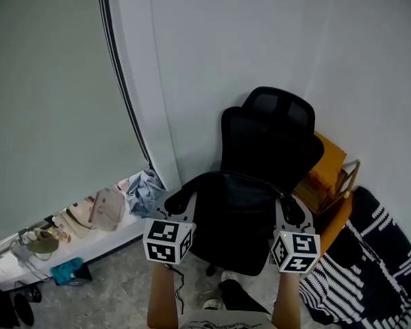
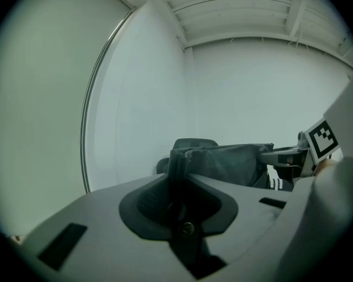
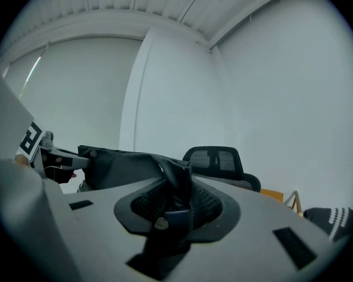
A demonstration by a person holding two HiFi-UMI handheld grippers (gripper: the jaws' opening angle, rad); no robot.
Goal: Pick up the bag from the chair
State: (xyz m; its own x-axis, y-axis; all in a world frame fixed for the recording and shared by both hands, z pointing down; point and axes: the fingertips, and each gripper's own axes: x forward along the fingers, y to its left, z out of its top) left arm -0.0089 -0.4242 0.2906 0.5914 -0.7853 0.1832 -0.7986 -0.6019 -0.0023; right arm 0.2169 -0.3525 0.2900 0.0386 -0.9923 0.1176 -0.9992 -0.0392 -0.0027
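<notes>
Grey housings nearest, both claws closed down narrow on cloth. left gripper (image 2: 177, 157) pinches one top edge of the black bag (image 1: 236, 214); right gripper (image 3: 177, 178) pinches the opposite edge, with a bunched fold sitting between its pads. Neither has much material in the bite, just the rim.

Bag hangs stretched between the two grippers, roughly level, in front of and above the seat of the black office chair (image 1: 270, 125). My read: it's clear of the seat, though the head view can't show its underside.

Beyond the chair: an orange item (image 1: 325, 166) leaning at the wall, and a dark striped textile (image 1: 370, 252) on the right.

Risks from here:
- Edge grip is thin. If the hands pull further apart, fabric could slide out of one claw, likely the left, which shows less cloth.
- One side letting go means the bag swings down off the other and may tear free.
- Bag's lower part could snag a chair armrest if drawn back low.
- Uneven hand height tilts it; contents, if any, shift to one end.
</notes>
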